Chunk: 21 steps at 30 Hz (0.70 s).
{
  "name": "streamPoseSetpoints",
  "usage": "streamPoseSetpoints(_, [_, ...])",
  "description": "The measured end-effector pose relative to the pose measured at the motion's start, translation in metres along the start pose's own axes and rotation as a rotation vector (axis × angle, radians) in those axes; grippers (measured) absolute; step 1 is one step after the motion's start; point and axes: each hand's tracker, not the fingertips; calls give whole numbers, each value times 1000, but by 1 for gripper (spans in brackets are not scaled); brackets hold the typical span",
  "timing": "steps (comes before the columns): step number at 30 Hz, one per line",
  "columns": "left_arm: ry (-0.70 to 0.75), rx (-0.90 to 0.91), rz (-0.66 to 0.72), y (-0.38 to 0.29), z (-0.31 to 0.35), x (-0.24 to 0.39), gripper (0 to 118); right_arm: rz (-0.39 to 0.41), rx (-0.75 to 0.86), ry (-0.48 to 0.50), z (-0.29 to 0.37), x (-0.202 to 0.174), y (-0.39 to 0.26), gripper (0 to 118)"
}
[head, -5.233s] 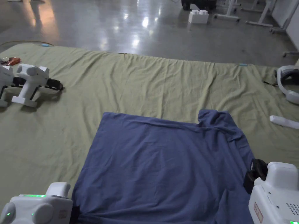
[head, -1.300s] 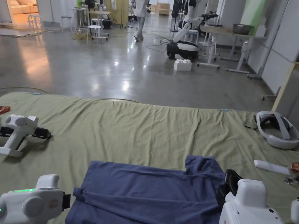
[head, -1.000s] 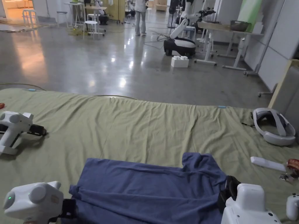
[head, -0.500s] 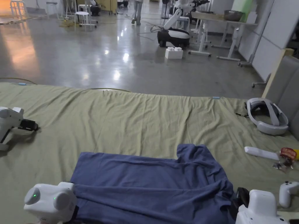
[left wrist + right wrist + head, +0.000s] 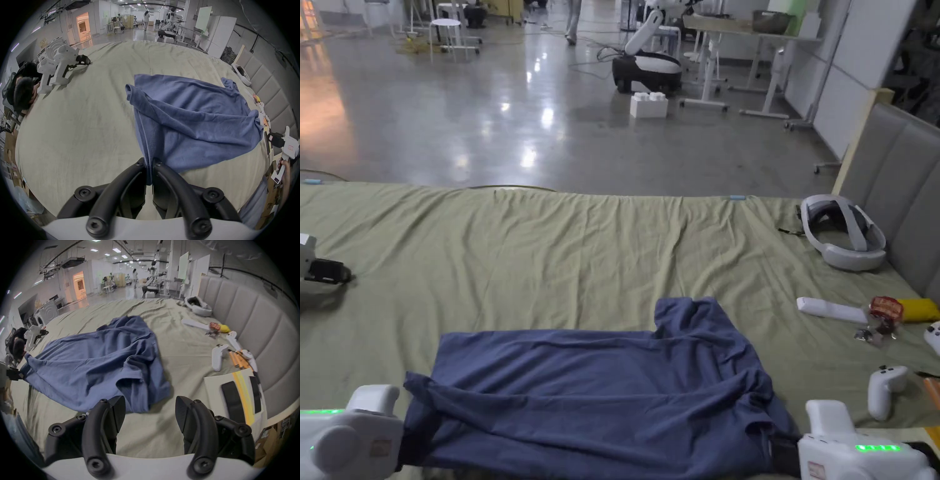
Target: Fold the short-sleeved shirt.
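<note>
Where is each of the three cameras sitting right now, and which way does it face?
Head view: above the near bed edge, facing across the shirt toward the hall; both gripper bodies show.
Left gripper view: on the left gripper, facing across the bed; jaws shut on the shirt.
Right gripper view: on the right gripper, same heading; jaws apart.
All share the shirt.

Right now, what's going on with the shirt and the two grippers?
A person is folding a blue shirt spread on a green sheet. The left gripper is shut on the shirt's near left edge, with the cloth pinched between its jaws and pulled taut. The right gripper is open just off the shirt's near right corner, holding nothing. The far part of the shirt lies flat; the near part is rumpled.
</note>
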Motion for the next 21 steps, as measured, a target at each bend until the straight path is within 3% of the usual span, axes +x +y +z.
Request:
streamPoseSetpoints(5, [8,0,-5,-1,-6,0,9,100,-169,-37,-55,-14,4,71])
streamPoseSetpoints(7, [11,-3,-4,-2,-9,-2,9,88,-237,-22,-74,-15,-2,66])
streamPoseSetpoints(9, [8,-6,6,-4,-10,-1,9,55,-186,-34,-70,-17,-7,65])
streamPoseSetpoints(10, [7,-7,12,-5,-11,-2,9,58,-175,-29,-66,-20,-7,59])
streamPoseSetpoints(12, [5,-9,17,-6,-13,-3,9,81,-159,5,-62,-24,-8,26])
streamPoseSetpoints(13, [5,-8,17,-9,-10,0,9,117,-132,-30,-59,-26,-9,20])
streamPoseSetpoints(21, [-40,45,51,-6,16,-3,9,60,-35,6,1,-19,2,15])
